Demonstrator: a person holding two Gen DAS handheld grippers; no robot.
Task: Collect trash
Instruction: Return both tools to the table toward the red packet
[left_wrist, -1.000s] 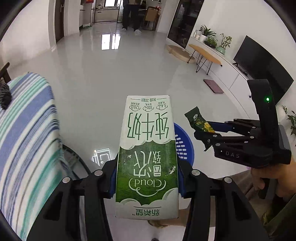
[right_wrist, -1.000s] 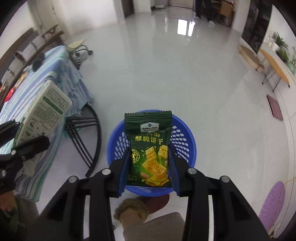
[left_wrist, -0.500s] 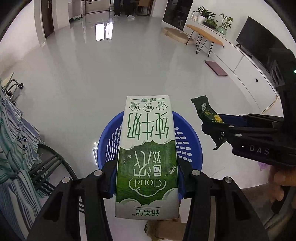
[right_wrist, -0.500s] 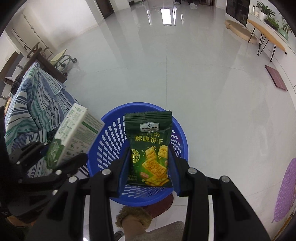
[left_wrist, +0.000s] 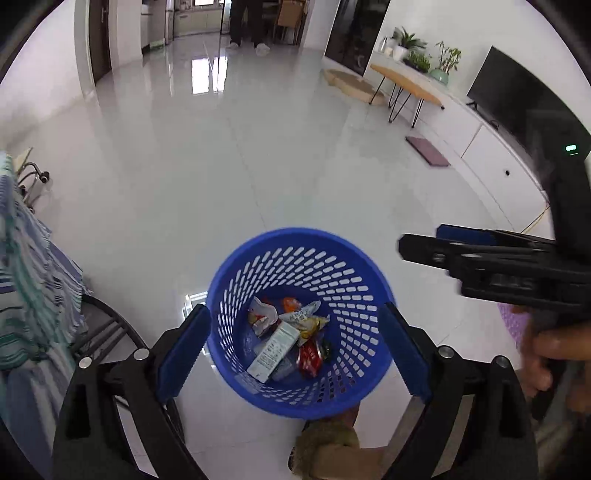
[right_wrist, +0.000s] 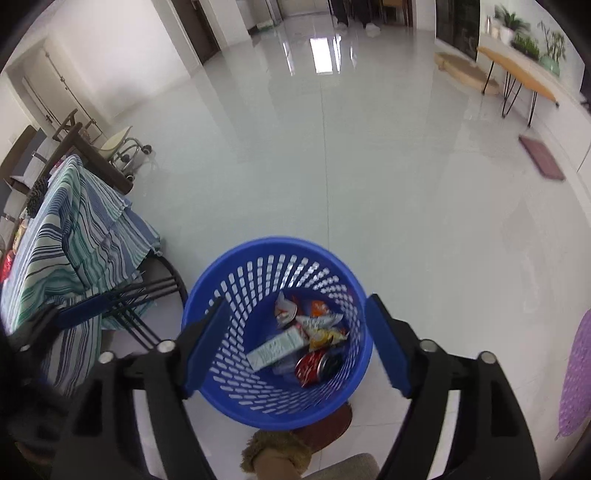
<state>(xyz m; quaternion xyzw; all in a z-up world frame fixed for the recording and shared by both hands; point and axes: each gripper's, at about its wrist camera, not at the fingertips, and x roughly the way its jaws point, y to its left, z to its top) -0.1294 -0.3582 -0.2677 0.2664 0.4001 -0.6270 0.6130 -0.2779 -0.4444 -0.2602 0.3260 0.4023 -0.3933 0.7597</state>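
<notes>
A: We start with the floor (left_wrist: 258, 155), the wide glossy sheet across the upper half of both frames. At the left edge is the bench (right_wrist: 70, 236) under its striped cloth, where more trash may wait; up there we can't make out what lies on it.

B: Then the blue basket (left_wrist: 369, 280), low and centre in both views, standing on the floor. We're above it with both tools.

A: The left gripper (left_wrist: 295, 347) has just been opening; its jaws stand wide on either side of the basket with nothing between them. The right gripper (right_wrist: 295, 345) has just been opening too, equally spread and empty.

B: So both drops look done. The milk carton (left_wrist: 275, 349) lies flat on the basket bottom, slanting toward lower left, beside the red wrapper (left_wrist: 308, 356) and some crumpled packets (left_wrist: 303, 319). We think the green cracker packet went in too, though we can't pick it out in the pile.

A: To finish well, we should lift straight up with the jaws kept spread, so no pad catches the rim and tips the light basket.

B: Then swing left toward the bench, one tool ahead of the other so they don't knock together.
</notes>
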